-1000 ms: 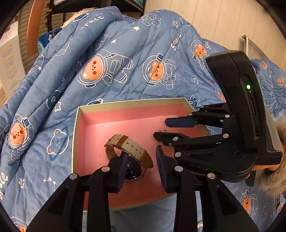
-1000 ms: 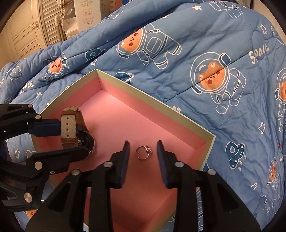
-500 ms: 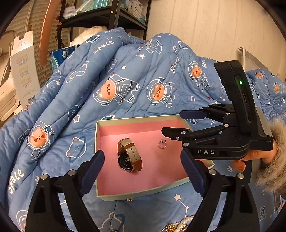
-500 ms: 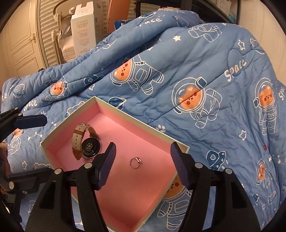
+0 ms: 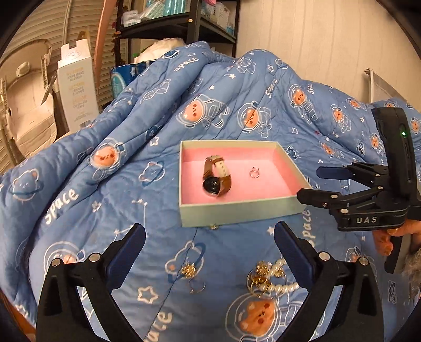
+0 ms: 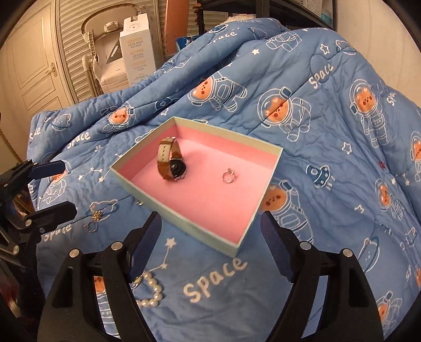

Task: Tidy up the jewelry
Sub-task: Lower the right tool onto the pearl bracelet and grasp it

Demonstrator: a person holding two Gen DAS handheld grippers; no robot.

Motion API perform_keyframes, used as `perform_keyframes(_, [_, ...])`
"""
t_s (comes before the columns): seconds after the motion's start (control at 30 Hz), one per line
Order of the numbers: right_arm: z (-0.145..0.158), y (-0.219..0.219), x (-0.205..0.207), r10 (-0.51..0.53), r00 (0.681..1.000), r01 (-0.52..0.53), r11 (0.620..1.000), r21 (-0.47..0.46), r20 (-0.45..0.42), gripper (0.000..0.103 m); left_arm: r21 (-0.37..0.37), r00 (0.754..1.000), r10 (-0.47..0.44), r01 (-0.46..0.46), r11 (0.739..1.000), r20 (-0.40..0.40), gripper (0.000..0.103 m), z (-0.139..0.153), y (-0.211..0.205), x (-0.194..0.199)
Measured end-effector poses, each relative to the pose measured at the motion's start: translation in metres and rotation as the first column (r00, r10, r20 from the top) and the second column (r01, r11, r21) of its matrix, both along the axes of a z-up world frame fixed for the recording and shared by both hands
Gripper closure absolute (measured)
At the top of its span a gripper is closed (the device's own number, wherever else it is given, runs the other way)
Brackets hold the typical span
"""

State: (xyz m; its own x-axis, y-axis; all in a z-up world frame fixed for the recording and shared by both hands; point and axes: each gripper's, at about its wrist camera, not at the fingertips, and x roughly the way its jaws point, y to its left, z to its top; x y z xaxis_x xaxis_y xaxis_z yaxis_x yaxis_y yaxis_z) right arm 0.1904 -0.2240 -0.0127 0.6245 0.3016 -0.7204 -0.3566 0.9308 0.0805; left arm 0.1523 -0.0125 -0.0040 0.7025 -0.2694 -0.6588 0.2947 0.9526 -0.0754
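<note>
A pale green box (image 5: pixel 236 210) (image 6: pixel 226 133) with a pink lining lies on the blanket. Inside it are a watch (image 5: pixel 217 176) (image 6: pixel 171 163) with a brown and beige strap and a small silver ring (image 5: pixel 254 172) (image 6: pixel 228 175). In front of the box, a pearl bracelet (image 5: pixel 273 278) (image 6: pixel 151 289) with gold charms, a gold earring (image 5: pixel 188 269) (image 6: pixel 96 215) and a thin ring (image 5: pixel 197 288) (image 6: pixel 90 227) lie on the blanket. My left gripper (image 5: pixel 209 236) (image 6: pixel 65 186) hovers above these, jaws opening, nothing between them. My right gripper (image 6: pixel 210 223) (image 5: pixel 310 184) hangs over the box's near corner, jaws also opening and empty.
The blue astronaut-bear blanket (image 5: pixel 105 210) rises into a hump behind the box. A white carton (image 5: pixel 77 86) (image 6: pixel 136 47), a dark shelf (image 5: pixel 171 15) and a door (image 6: pixel 34 60) stand beyond it. A person's hand (image 5: pixel 389 236) holds the right gripper.
Both grippers have drawn back and up out of the box and spread their jaws wide. The watch and the ring stay in the box. The loose jewelry on the blanket has come into view.
</note>
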Motion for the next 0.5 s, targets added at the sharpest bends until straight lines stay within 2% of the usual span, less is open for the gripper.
perform_keyframes(0.1, [-0.01,0.007,-0.018,0.023,0.999,-0.023,1.0,-0.002,-0.028,0.026,-0.038,1.0,0.013,-0.013,0.999,-0.017,0.007,-0.008,0.012,-0.017])
perform_keyframes(0.2, [-0.018,0.013,-0.035,0.04,0.998,-0.041,0.999,-0.002,-0.048,0.026,-0.027,1.0,0.03,-0.03,0.999,-0.01,0.007,-0.014,0.017,-0.032])
perform_keyframes(0.33, [-0.029,0.017,-0.05,0.058,0.996,-0.058,0.998,-0.006,-0.068,0.027,-0.09,0.998,0.042,-0.045,0.995,-0.036,0.007,-0.02,0.029,-0.043])
perform_keyframes(0.4, [-0.034,0.018,-0.054,0.058,0.995,-0.058,0.998,0.007,-0.086,0.037,-0.108,0.997,0.06,-0.065,0.992,-0.048,0.007,-0.023,0.033,-0.045])
perform_keyframes(0.5, [-0.041,0.02,-0.058,0.059,0.992,-0.057,0.998,0.014,-0.111,0.044,-0.123,0.996,0.075,-0.081,0.989,-0.054,0.008,-0.026,0.036,-0.046])
